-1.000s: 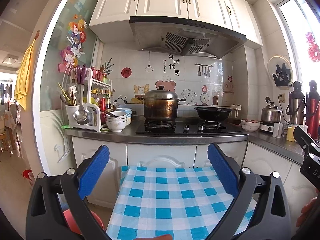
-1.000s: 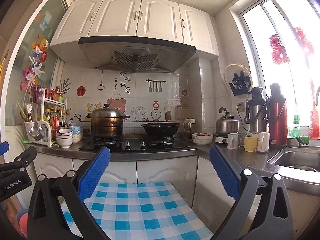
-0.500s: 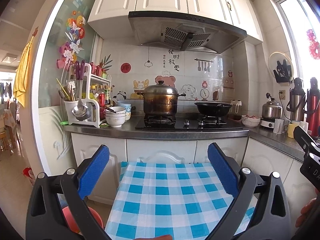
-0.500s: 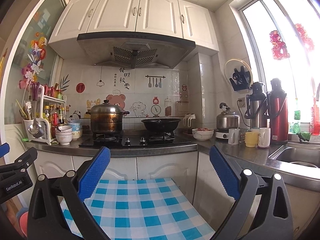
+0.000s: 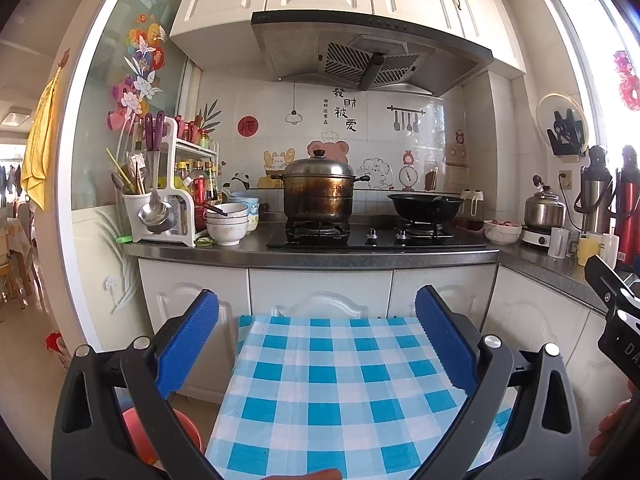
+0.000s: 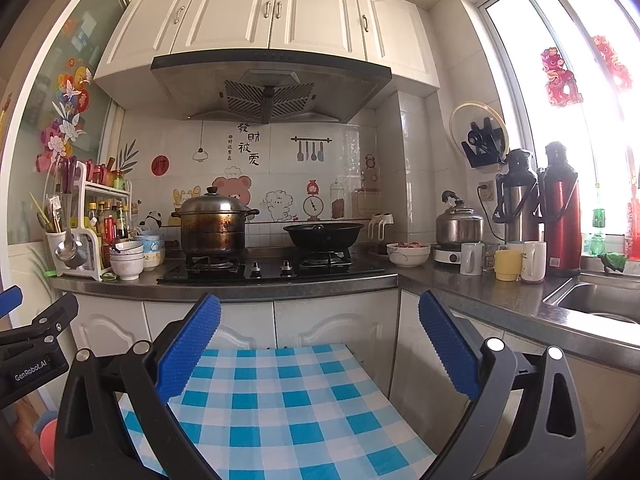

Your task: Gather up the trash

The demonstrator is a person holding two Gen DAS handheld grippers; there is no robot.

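Both jaws gape over the bare checked table [image 5: 340, 392].

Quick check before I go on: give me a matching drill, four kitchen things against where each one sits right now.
Things:
1. lidded steel stockpot
2. black wok
3. steel kettle
4. yellow mug

Places:
A. right burner
B. small white hotplate in the corner
C. between two white mugs
D. left burner

Pairs: 1-D, 2-A, 3-B, 4-C
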